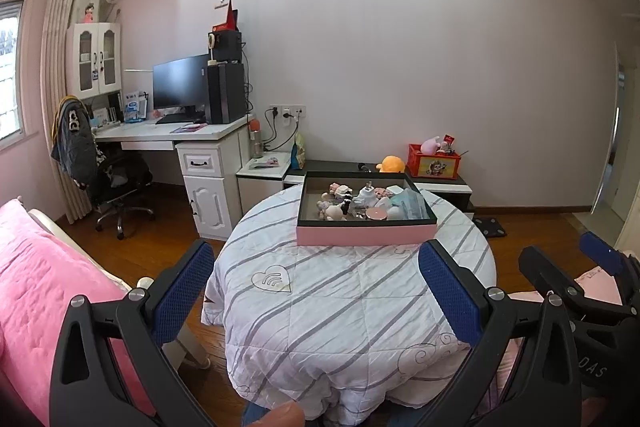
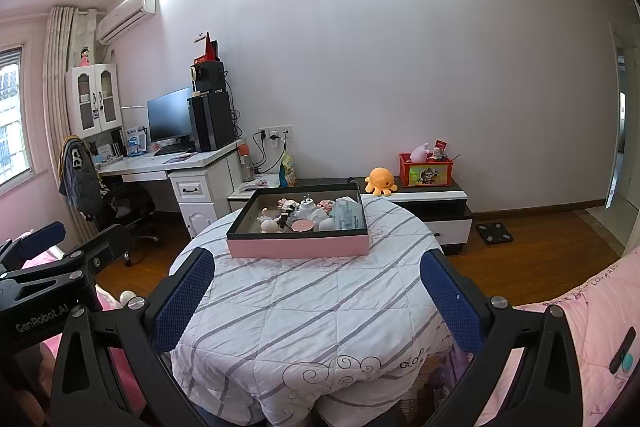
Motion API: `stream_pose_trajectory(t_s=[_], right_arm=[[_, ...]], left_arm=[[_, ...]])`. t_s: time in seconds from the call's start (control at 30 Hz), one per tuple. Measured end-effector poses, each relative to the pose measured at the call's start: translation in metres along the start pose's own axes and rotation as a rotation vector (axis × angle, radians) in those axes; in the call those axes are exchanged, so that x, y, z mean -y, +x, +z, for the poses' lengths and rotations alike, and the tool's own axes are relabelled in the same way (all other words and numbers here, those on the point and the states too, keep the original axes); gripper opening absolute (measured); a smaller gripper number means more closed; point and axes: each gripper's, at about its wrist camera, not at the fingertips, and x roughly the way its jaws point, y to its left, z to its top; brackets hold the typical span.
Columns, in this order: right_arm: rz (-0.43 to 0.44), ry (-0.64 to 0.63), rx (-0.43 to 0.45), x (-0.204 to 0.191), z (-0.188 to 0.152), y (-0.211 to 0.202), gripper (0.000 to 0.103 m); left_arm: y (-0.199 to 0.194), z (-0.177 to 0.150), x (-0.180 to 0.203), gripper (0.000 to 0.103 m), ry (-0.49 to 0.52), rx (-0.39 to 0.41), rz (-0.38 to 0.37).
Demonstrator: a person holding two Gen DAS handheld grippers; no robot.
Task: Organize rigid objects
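Both the left gripper (image 1: 316,291) and right gripper (image 2: 316,295) hover with jaws spread wide, empty. Ahead of the jaws, a pink tray (image 1: 366,234) of small objects (image 1: 360,205) sits on the quilt-covered bench (image 1: 320,307).

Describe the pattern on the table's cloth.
White cloth with grey diagonal stripes, quilted; clearest in the right wrist view.

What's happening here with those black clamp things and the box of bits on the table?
A person holds a gripper in each hand, the left gripper and the right gripper, both open and empty, hovering short of a round table under a striped cloth. A pink box at the far side holds small figurines and trinkets. Nothing has been picked up yet.
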Motion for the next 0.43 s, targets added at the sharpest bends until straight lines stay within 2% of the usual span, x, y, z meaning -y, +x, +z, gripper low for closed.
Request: stream_pose_trajectory(t_s=[0.13, 0.43], right_arm=[[0.000, -0.001, -0.007, -0.0002, -0.0009, 0.0015, 0.103], [-0.003, 0.000, -0.008, -0.0014, -0.0014, 0.0017, 0.103]], left_arm=[[0.0026, -0.0001, -0.0048, 0.103, -0.026, -0.017, -0.042], [0.0035, -0.0021, -0.0056, 0.103, -0.034, -0.002, -0.047]])
